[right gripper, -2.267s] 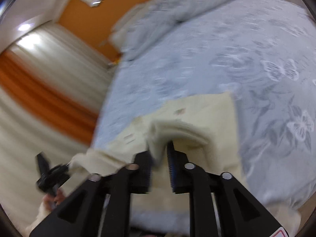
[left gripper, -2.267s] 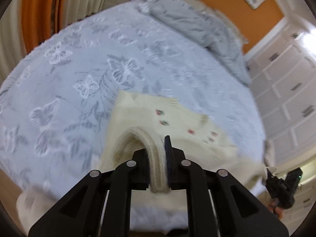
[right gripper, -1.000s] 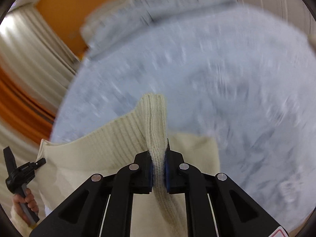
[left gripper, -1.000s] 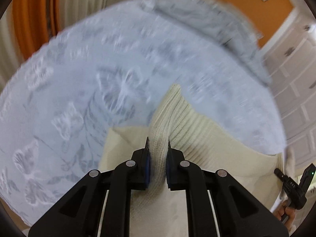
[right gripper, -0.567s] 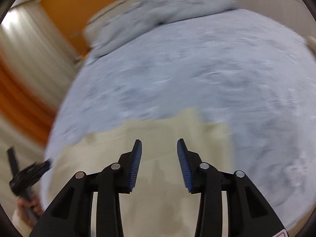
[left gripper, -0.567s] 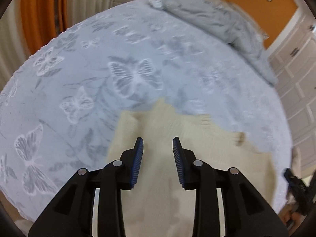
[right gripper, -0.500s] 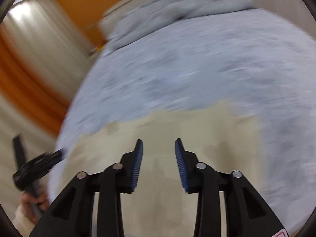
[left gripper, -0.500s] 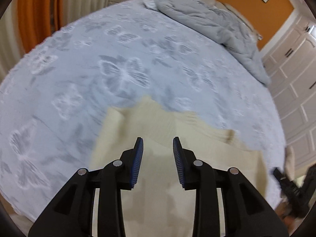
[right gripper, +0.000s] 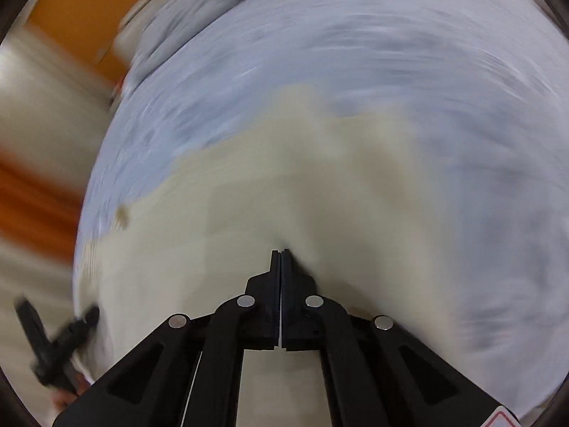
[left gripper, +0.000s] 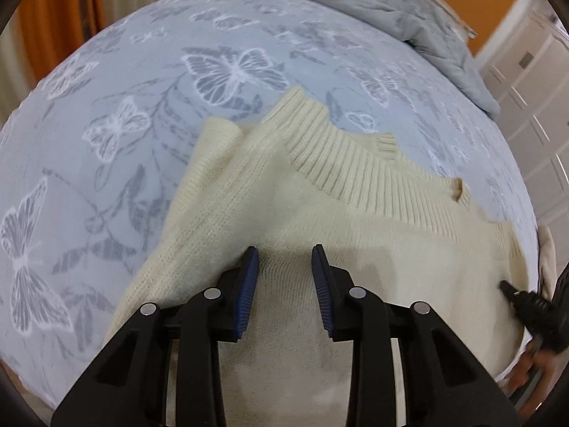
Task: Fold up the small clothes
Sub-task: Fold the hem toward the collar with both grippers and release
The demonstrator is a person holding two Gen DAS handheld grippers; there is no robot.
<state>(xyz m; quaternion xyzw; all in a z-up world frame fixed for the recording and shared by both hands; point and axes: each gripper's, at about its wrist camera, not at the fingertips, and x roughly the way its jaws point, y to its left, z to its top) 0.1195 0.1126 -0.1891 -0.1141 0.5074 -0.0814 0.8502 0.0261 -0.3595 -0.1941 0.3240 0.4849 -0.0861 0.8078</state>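
A small cream knit sweater (left gripper: pixel 355 235) lies folded on the bed, its ribbed hem band (left gripper: pixel 355 167) on top at the far side. My left gripper (left gripper: pixel 284 277) is open and empty, low over the sweater's near part. In the blurred right wrist view the sweater (right gripper: pixel 284 195) fills the middle. My right gripper (right gripper: pixel 281 259) has its jaws together right at the cloth; blur hides whether any fabric is pinched. The right gripper also shows at the left wrist view's right edge (left gripper: pixel 526 302).
The bed has a pale blue butterfly-print sheet (left gripper: pixel 142 106). A rumpled grey duvet (left gripper: pixel 391 10) lies at the far end. White wardrobe doors (left gripper: pixel 533 82) stand to the right, orange and cream curtains (left gripper: pixel 53 17) to the left.
Both grippers carried the hem over the sweater and let go, opening. Since then the left gripper stays open above the cloth, and the right gripper has closed and is moving fast.
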